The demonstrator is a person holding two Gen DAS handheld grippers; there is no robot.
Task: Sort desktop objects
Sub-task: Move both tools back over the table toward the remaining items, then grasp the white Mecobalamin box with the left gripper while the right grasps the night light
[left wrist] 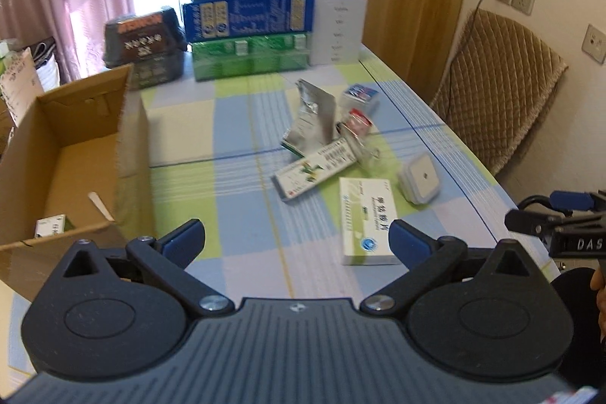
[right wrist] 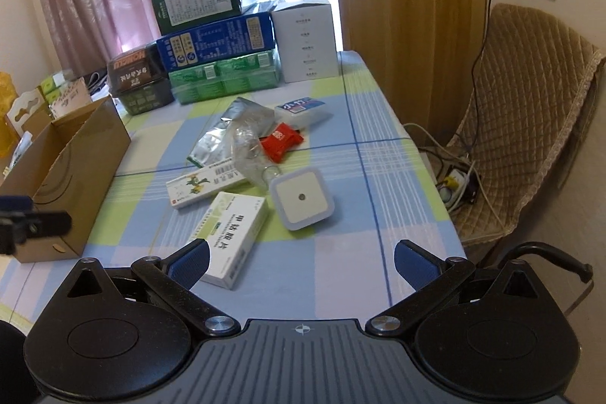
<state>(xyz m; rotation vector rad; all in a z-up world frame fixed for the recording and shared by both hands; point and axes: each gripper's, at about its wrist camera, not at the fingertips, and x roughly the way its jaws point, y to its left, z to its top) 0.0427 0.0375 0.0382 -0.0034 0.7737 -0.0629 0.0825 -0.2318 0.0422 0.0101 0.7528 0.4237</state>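
My left gripper spread wide, holding nothing; white-green medicine box flat on checked tablecloth, just ahead, near right finger. My right gripper likewise agape, empty; same box beside left finger. Only left view shows cardboard box interior, small packet inside. Only right view shows power strip on floor.
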